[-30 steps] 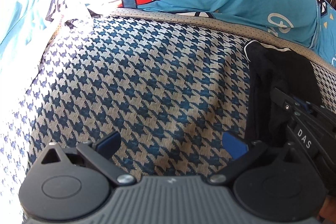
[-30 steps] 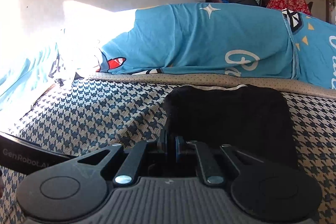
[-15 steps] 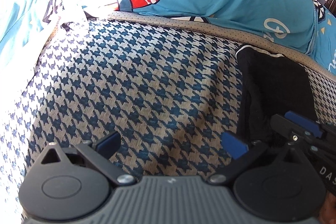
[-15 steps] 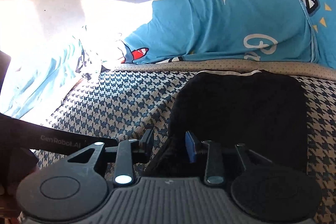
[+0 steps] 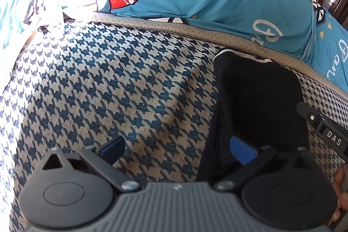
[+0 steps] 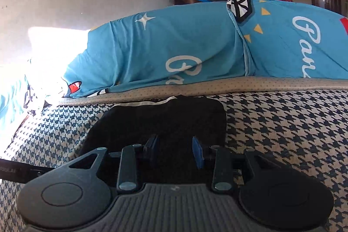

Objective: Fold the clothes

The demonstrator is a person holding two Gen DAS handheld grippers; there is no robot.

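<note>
The black garment [image 5: 258,101] lies folded into a compact block on the houndstooth bed [image 5: 108,90], at the right of the left wrist view and in the centre of the right wrist view [image 6: 165,121], its white-trimmed edge turned toward the blue bedding [image 6: 174,47] heaped along the upper part of both frames. The left tongs [image 5: 177,148] are spread wide and hold nothing; one blue pad sits over bare houndstooth at lower left, the other over the garment's near left edge at lower centre-right, so this tool seems placed to straddle that edge, perhaps to tidy or take it. The right tongs [image 6: 175,150] stand partly open at the lower centre of their frame, just over the garment's near end, with a clear gap between the pads and no cloth seen pinched between them; they look free of the fabric, though whether the pads brush it below cannot be told. In the left wrist view the other tool's black body, lettered DAS, shows at the right edge beside the garment. Judging by the neat block, the folding of this piece appears nearly or wholly done. The soft cloth could slump open if an edge is dragged.
</note>
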